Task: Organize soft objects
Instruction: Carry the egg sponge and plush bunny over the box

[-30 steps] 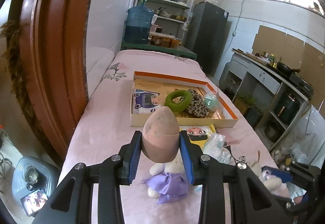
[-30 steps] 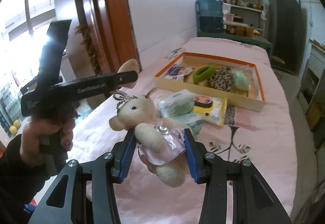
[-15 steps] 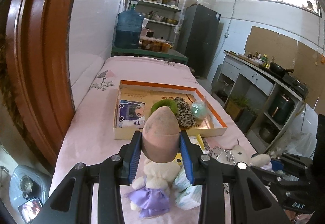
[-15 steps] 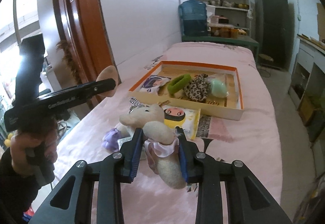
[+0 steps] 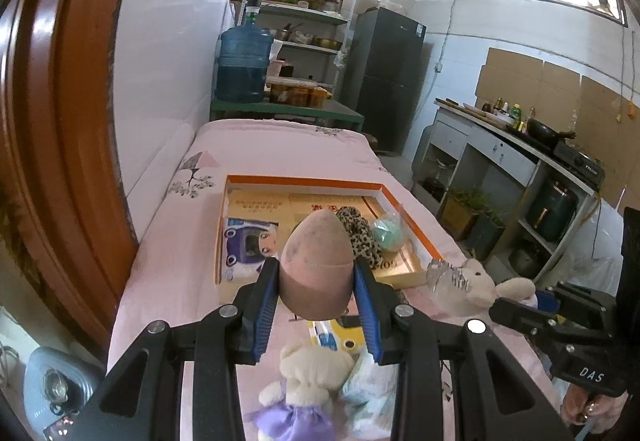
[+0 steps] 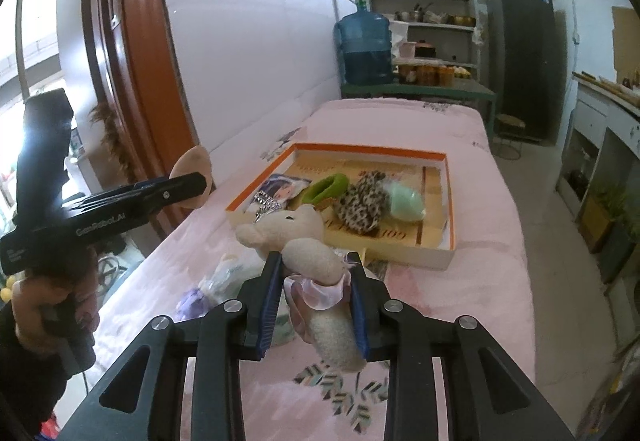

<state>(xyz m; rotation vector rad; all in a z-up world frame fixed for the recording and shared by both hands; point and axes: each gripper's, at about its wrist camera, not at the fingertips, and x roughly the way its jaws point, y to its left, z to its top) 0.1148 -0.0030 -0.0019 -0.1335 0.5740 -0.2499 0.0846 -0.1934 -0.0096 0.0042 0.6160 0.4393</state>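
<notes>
Now the egg-shaped sponge (image 5: pixel 316 261) is squeezed between the blue pads (image 5: pixel 266 311) of the left gripper (image 5: pixel 316 311), in the middle of the left view. The bear in the pink skirt (image 6: pixel 308 253) is pinched at its waist by the right gripper (image 6: pixel 314 305), in the lower middle of the right view.

Both toys have been carried closer to the orange-rimmed box (image 6: pixel 448 201) over the last second. The box is seen bigger in both views, and the bear has been lifted well off the pink cloth (image 6: pixel 460 301). In the left view the sponge is now held just in front of the box's near edge.

A green ring (image 6: pixel 326 189), a spotted scrunchie (image 6: pixel 366 205) and a pale green puff (image 6: pixel 408 203) are already lying in the box. So the two held toys are probably about to be dropped in with them.

A bear in a purple dress (image 5: pixel 306 389) and some packets (image 5: pixel 372 397) are left on the cloth at the bottom of the left view, and are yet to be picked up.
</notes>
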